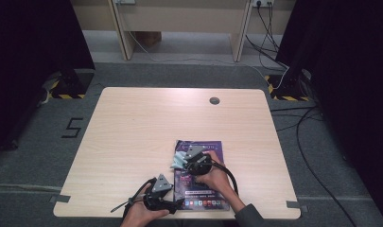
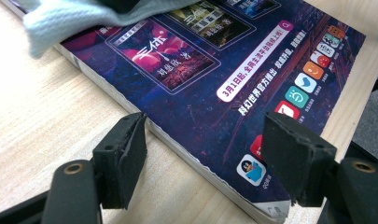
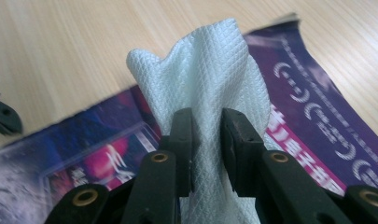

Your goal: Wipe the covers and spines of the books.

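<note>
A purple book point(image 1: 209, 189) lies flat near the table's front edge. On its far left part rests a pale blue-green cloth point(image 1: 179, 160), and my right gripper point(image 1: 193, 163) is shut on it. In the right gripper view the cloth point(image 3: 205, 70) bunches up between the pads of my right gripper point(image 3: 207, 126), above the book cover point(image 3: 312, 126). My left gripper point(image 1: 176, 202) sits at the book's near left corner. In the left gripper view it point(image 2: 207, 135) stands open, with one jaw over the bare table and the other over the cover point(image 2: 196, 93). The cloth point(image 2: 70, 21) shows at the top.
The wooden table point(image 1: 132, 127) has a round cable hole point(image 1: 214, 100) near its far edge. Free tabletop lies to the left and beyond the book. Cables point(image 1: 302, 127) trail on the floor at the right, and a tape figure 5 point(image 1: 72, 127) marks the floor at the left.
</note>
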### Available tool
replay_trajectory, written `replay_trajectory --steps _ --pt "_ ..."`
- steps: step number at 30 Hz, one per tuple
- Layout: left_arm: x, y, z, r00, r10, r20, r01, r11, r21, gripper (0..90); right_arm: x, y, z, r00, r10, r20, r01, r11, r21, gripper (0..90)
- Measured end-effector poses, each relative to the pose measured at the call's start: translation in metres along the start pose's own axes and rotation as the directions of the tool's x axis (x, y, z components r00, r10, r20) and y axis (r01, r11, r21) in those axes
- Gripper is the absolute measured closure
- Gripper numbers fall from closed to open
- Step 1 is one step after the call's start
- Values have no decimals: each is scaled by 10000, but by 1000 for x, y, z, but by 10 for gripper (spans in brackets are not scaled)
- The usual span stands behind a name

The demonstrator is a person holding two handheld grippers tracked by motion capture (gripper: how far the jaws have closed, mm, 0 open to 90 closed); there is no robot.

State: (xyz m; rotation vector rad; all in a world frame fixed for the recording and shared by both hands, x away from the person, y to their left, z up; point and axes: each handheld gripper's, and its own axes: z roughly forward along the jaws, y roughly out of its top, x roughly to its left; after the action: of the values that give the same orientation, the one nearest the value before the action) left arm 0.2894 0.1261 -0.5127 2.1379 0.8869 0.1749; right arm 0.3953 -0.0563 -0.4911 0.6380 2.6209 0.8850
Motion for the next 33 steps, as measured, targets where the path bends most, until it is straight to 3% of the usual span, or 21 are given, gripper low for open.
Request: replay_trajectory --steps 3,5,9,10,11,14,20,25,33 --pt "-1 0 0 10000 -81 -34 81 9999 -69 305 -14 -10 -8 9978 7 662 -29 9994 333 747" --pt "0 0 0 10000 -52 11 52 10000 -50 305 -29 -21 -15 9930 368 1126 -420 9981 446 748" --pt "-1 0 0 10000 -73 -24 73 10000 -65 306 -58 -47 -32 9705 1081 2155 -1237 9905 601 749" --pt "-1 0 0 10000 -73 -24 73 10000 -65 305 -58 -47 -32 9705 1081 2155 -1237 9905 601 749" --pt "-1 0 0 10000 -59 -17 59 10000 -37 305 -66 -58 -39 9605 1502 2341 -1661 9849 497 749" --pt "-2 0 1 9999 -33 -105 32 10000 -46 306 -70 -63 -41 9578 1831 2216 -1948 9803 319 749" --pt "1 5 5 9997 -49 -232 48 10000 -58 303 -73 -59 -37 9537 1614 2536 -1778 9831 430 750" --pt "7 12 11 9991 -117 -402 113 9999 -114 300 -80 -57 -33 9422 1734 2868 -1931 9803 419 754" --pt "11 16 15 9980 -210 -598 201 9997 -155 297 -85 -53 -29 9322 1875 3095 -2089 9772 372 767"
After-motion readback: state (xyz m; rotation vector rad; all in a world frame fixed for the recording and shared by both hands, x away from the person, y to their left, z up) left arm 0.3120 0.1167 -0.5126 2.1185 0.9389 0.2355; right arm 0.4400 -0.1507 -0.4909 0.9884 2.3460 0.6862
